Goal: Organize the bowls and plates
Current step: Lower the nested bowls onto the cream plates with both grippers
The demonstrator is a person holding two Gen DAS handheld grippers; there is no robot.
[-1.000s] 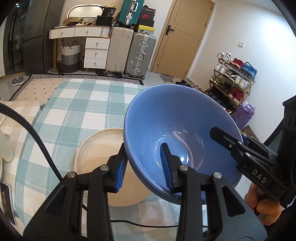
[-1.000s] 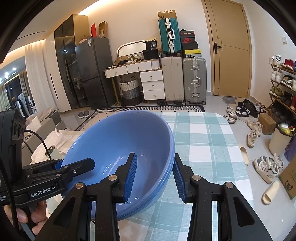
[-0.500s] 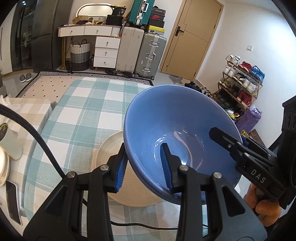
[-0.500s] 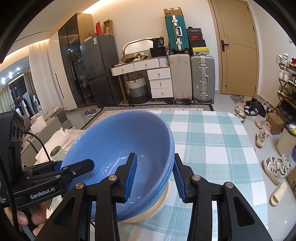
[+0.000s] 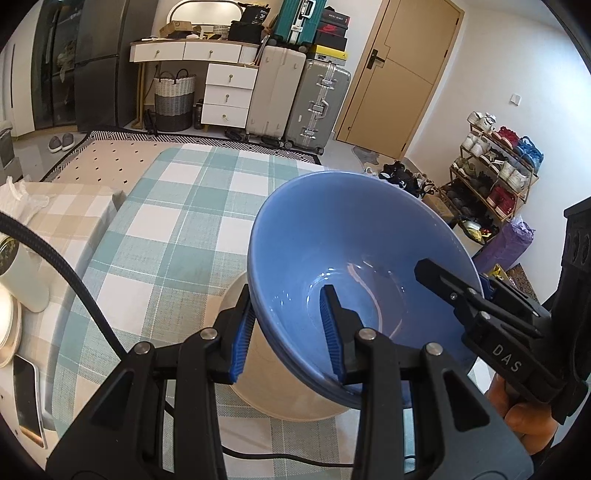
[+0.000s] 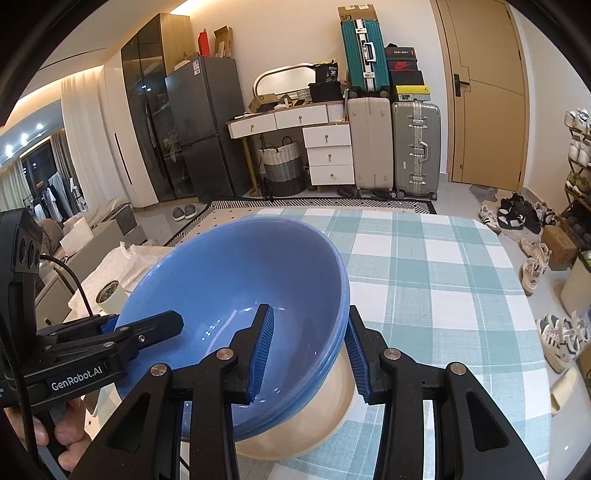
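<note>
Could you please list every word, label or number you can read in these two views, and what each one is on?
"DAS": on the right gripper, seen from the left wrist.
"GenRobot.AI": on the left gripper, seen from the right wrist.
"36": on the black bag atop the dresser.
Shoebox and cardboard box prints: too small to read.

Right gripper [image 5: 476, 291] side, left wrist view: DAS
Left gripper [image 6: 147, 332] side, right wrist view: GenRobot.AI
Black bag [image 6: 327, 75] on the desk: 36
</note>
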